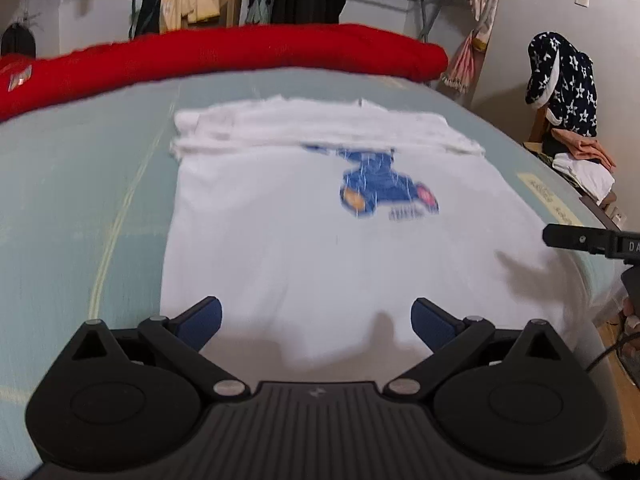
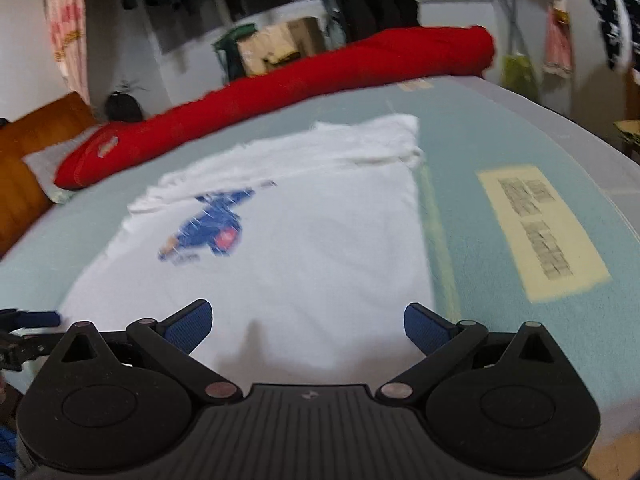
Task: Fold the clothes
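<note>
A white T-shirt (image 1: 304, 232) with a blue print (image 1: 384, 184) lies flat on the pale green bed, its far part folded over into a band (image 1: 320, 128). My left gripper (image 1: 316, 320) hovers open over the shirt's near hem, nothing between its blue pads. In the right wrist view the same shirt (image 2: 304, 248) spreads ahead, print (image 2: 208, 232) to the left. My right gripper (image 2: 308, 324) is open above the near edge by the shirt's right side. Each gripper shows at the edge of the other's view: the right one (image 1: 592, 240), the left one (image 2: 28, 320).
A long red rolled blanket (image 1: 224, 60) lies across the far side of the bed. A chair with a star-patterned navy garment (image 1: 564, 84) and folded clothes (image 1: 584, 164) stands at the right. A yellow printed label (image 2: 540, 232) marks the bedsheet right of the shirt. Clothes hang behind.
</note>
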{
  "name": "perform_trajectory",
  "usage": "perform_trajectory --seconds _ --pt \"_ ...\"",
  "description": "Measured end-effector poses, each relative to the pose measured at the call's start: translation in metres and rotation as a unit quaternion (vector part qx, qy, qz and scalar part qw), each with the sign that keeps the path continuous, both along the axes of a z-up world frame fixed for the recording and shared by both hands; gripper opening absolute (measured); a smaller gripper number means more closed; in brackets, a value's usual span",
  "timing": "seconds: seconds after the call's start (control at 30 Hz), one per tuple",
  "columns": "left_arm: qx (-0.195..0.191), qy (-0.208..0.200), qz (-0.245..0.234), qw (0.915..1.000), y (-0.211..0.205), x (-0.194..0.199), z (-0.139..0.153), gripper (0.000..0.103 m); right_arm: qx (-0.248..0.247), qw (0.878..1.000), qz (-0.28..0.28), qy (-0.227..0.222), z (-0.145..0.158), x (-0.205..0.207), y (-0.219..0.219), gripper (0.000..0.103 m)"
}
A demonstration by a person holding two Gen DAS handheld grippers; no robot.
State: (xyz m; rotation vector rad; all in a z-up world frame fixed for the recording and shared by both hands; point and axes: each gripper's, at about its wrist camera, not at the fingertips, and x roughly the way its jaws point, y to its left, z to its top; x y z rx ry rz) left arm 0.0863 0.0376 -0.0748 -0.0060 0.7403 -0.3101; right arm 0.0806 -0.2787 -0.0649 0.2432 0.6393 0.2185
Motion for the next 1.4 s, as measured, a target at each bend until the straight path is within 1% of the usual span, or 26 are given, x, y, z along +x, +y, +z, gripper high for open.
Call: perform_trajectory --seconds 0.03,0.1,0.13,0.2,0.3,0.4,0.43,0.53,0.57,0.6,0.63,0.7,0.73,0.8,0.87,0.9,0.97,1.0,1.07,1.17,1.2,1.23,1.27,1.33,1.4 --pt "-0.001 -0.006 -0.008 0.9999 -0.002 0.006 0.002 0.1 0.0 1.0 0.015 -0.007 0.003 0.007 0.004 0.103" --pt "-0.016 0.001 -0.017 0.9997 -0.003 0.024 -0.001 0.101 0.001 0.998 0.054 -0.021 0.005 0.023 0.013 0.103" --pt "-0.023 0.005 -0.022 0.9995 -0.004 0.033 -0.003 0.101 0.002 0.998 0.066 -0.02 0.005 0.032 0.016 0.103" --pt "-0.021 0.026 -0.009 0.9994 -0.001 0.047 -0.015 0.1 0.0 0.997 0.074 -0.007 0.0 0.05 0.018 0.103" --pt "-0.012 0.016 -0.015 0.9997 0.008 0.047 -0.029 0.101 -0.017 0.997 0.064 0.026 -0.011 0.065 0.01 0.103" --pt "0.036 -0.004 -0.05 0.9981 0.003 0.034 -0.031 0.102 -0.05 0.996 0.067 0.027 -0.019 0.058 -0.002 0.103" --pt "0.044 -0.005 -0.053 0.9976 0.001 0.032 -0.03 0.102 -0.07 0.994 0.077 0.029 -0.02 0.055 -0.003 0.103" --pt "0.068 -0.002 -0.052 0.9963 -0.004 0.023 -0.02 0.102 -0.153 0.983 0.096 0.026 -0.016 0.047 0.006 0.103" --pt "0.083 -0.015 -0.062 0.9945 -0.007 0.016 -0.015 0.102 -0.171 0.979 0.104 0.022 -0.012 0.043 0.008 0.103" --pt "0.105 -0.042 -0.08 0.9904 -0.011 0.005 -0.009 0.102 -0.182 0.976 0.117 0.011 -0.006 0.036 0.01 0.103" --pt "0.13 -0.071 -0.099 0.984 -0.016 -0.007 -0.006 0.102 -0.191 0.973 0.132 -0.003 0.001 0.028 0.011 0.103" --pt "0.186 -0.116 -0.142 0.9652 -0.029 -0.035 -0.004 0.102 -0.224 0.959 0.166 -0.038 0.013 0.01 0.018 0.103" --pt "0.213 -0.135 -0.163 0.9538 -0.035 -0.049 -0.005 0.102 -0.245 0.95 0.185 -0.055 0.019 0.0 0.023 0.103" --pt "0.26 -0.168 -0.207 0.9282 -0.048 -0.076 -0.01 0.102 -0.29 0.926 0.228 -0.08 0.021 -0.02 0.037 0.103" --pt "0.29 -0.18 -0.244 0.9078 -0.06 -0.096 -0.022 0.102 -0.329 0.901 0.264 -0.097 0.017 -0.039 0.053 0.103" --pt "0.304 -0.179 -0.258 0.8994 -0.066 -0.103 -0.029 0.102 -0.347 0.889 0.28 -0.104 0.013 -0.047 0.061 0.103" --pt "0.327 -0.171 -0.274 0.8878 -0.076 -0.108 -0.044 0.102 -0.375 0.869 0.302 -0.114 0.0 -0.06 0.077 0.103" --pt "0.338 -0.172 -0.279 0.8823 -0.08 -0.11 -0.051 0.102 -0.379 0.865 0.309 -0.111 -0.006 -0.063 0.083 0.103" --pt "0.358 -0.174 -0.289 0.8708 -0.089 -0.112 -0.064 0.102 -0.372 0.866 0.319 -0.097 -0.016 -0.065 0.094 0.103" --pt "0.39 -0.182 -0.285 0.8567 -0.098 -0.106 -0.079 0.102 -0.352 0.874 0.323 -0.087 -0.022 -0.067 0.102 0.103" --pt "0.403 -0.192 -0.283 0.8492 -0.101 -0.106 -0.084 0.102 -0.348 0.877 0.321 -0.086 -0.022 -0.067 0.103 0.103" --pt "0.417 -0.202 -0.283 0.8396 -0.103 -0.109 -0.088 0.102 -0.342 0.88 0.317 -0.084 -0.022 -0.067 0.102 0.103" --pt "0.434 -0.21 -0.286 0.8279 -0.105 -0.11 -0.093 0.102 -0.336 0.884 0.313 -0.082 -0.021 -0.066 0.101 0.103" --pt "0.462 -0.223 -0.292 0.8069 -0.111 -0.113 -0.105 0.102 -0.323 0.892 0.306 -0.081 -0.018 -0.065 0.098 0.103" --pt "0.478 -0.24 -0.295 0.7923 -0.114 -0.115 -0.113 0.102 -0.316 0.897 0.297 -0.083 -0.015 -0.066 0.095 0.103"
